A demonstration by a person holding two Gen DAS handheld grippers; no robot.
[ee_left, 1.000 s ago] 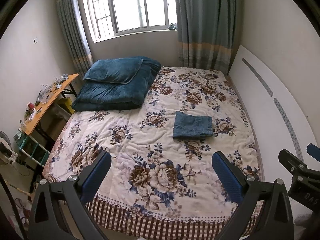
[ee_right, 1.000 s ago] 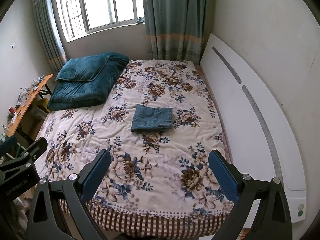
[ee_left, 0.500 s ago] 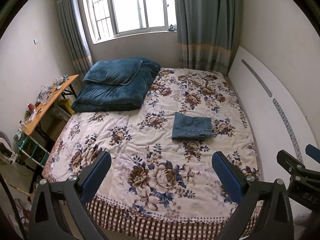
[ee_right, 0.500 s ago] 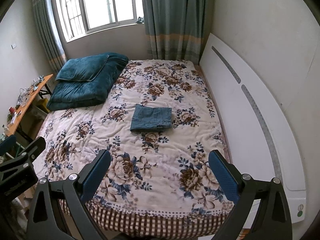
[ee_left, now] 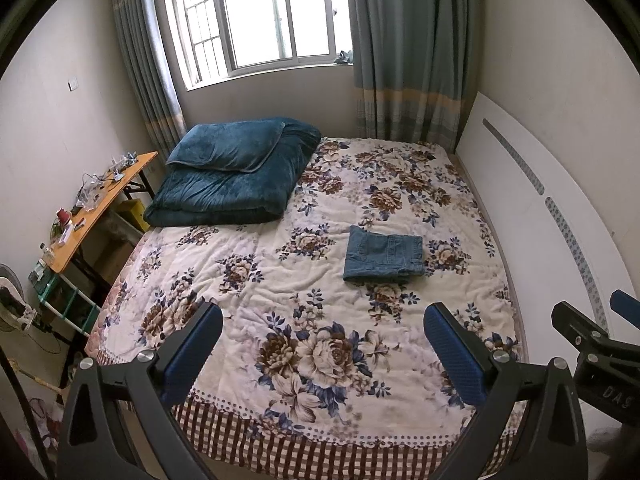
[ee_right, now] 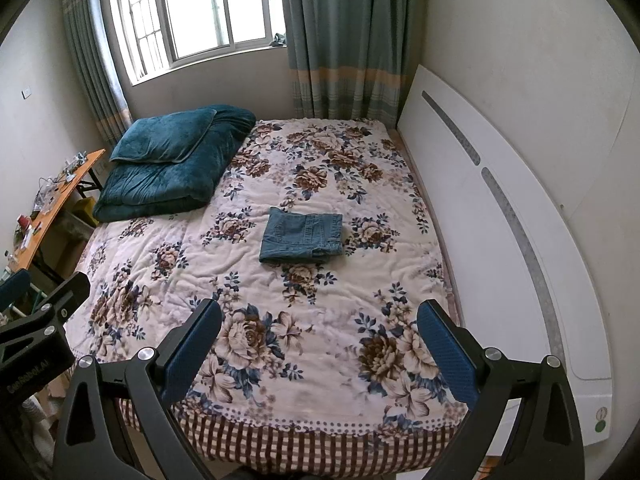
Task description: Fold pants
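Already the pants (ee_left: 383, 255) lie as a compact folded rectangle on the bed (ee_left: 280, 320), near its headboard side, so folding looks finished; left hand-held gripper (ee_left: 322, 350) and right hand-held gripper (ee_right: 319, 347) hang well apart from them, fingers spread wide, holding nothing

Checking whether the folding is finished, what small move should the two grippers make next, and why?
Probably just hold back: the blue denim pants already lie folded into a compact rectangle on the floral quilt, and both the left gripper and right gripper are open, empty.
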